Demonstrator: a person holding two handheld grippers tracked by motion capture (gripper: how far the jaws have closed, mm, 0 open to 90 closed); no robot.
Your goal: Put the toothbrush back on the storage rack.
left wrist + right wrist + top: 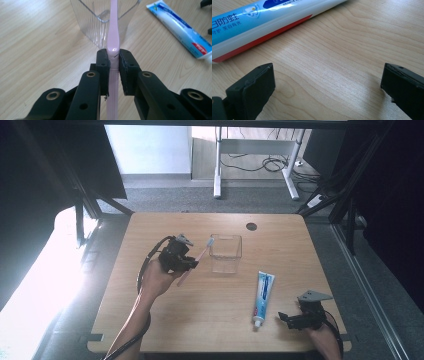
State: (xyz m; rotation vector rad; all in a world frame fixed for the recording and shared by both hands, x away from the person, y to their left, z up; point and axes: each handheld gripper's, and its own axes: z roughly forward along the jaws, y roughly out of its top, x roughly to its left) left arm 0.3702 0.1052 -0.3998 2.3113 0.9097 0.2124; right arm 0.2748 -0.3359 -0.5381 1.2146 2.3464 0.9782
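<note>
High view puts the left tool point(192, 263) at 9 o'clock of the clear cup point(226, 253), pinching the pink toothbrush point(196, 259) mid-handle, its head tilted toward the cup's rim. Light, stiff and glossy, the brush could swivel in the pads, so a grip near the thicker handle seems safest. At 4 o'clock on the worktop point(165, 320) lies the toothpaste tube point(263, 297), beside the right tool point(286, 317), spread and empty, clear of the path

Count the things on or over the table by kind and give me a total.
Toothbrush, pink, clamped in the left hand-held gripper: 1
Toothpaste tube, lying flat: 1
Clear plastic container: 1
Hand-held grippers, counting the open right one: 2
Total: 5
</note>
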